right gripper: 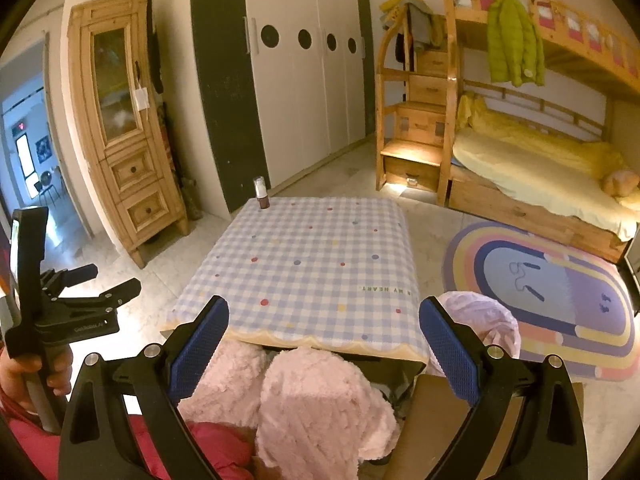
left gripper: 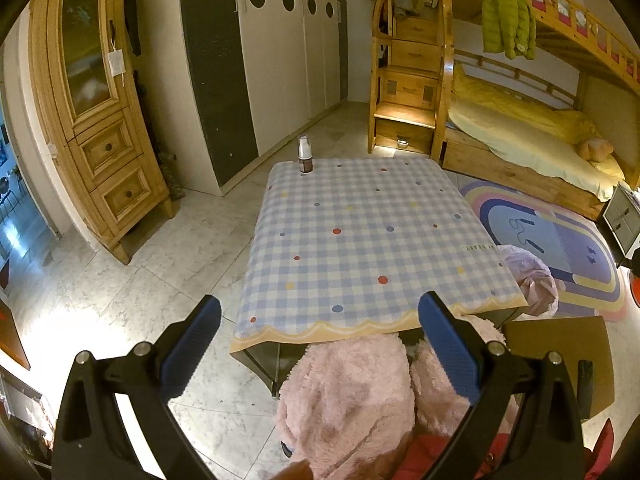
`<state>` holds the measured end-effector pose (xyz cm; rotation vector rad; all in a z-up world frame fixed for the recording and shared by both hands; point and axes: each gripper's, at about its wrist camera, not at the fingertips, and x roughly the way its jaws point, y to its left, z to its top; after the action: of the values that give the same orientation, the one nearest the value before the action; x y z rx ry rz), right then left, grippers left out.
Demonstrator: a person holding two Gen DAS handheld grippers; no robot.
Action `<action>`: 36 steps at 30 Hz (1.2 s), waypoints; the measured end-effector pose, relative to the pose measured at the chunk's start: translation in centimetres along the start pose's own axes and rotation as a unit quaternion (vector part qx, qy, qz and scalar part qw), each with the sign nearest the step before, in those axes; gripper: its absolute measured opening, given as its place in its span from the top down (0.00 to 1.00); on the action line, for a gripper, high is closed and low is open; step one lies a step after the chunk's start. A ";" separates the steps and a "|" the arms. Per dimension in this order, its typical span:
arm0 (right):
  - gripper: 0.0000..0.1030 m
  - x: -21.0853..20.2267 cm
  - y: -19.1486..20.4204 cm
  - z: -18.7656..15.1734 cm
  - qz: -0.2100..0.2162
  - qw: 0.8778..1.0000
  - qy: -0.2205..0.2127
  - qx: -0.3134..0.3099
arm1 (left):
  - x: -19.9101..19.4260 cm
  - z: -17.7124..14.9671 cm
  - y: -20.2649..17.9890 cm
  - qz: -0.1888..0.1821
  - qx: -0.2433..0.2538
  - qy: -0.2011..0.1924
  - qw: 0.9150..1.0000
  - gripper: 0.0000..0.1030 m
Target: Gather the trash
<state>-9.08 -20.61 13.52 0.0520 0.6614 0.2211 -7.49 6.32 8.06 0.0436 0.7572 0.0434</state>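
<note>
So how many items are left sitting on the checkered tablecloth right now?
1. A small bottle stands upright at the far left corner of the tablecloth. Both views show nothing else on the cloth, though each gripper's fingers cover a little of the near edge.

Bottle [left gripper: 305, 155]: label too small to read. Pink bag [left gripper: 534, 284]: partly hidden behind table [left gripper: 360, 240] corner. Bunk bed [right gripper: 560, 140]: cut off by right edge.
</note>
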 end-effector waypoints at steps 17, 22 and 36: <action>0.08 0.4 -0.8 -0.4 -0.002 1.000 0.008 0.006 | 0.2 0.2 -0.1 0.000 0.003 0.006 1.000 0.07; 0.08 0.4 -0.8 -0.3 -0.002 1.000 0.007 0.006 | 0.2 0.2 -0.1 -0.001 0.003 0.006 1.000 0.07; 0.08 0.4 -0.8 -0.3 -0.002 1.000 0.008 0.006 | 0.2 0.2 -0.1 0.000 0.003 0.007 1.000 0.07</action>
<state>-8.81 -21.33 12.97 0.0603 0.6786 0.2145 -7.16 6.21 8.08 0.0480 0.7716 0.0411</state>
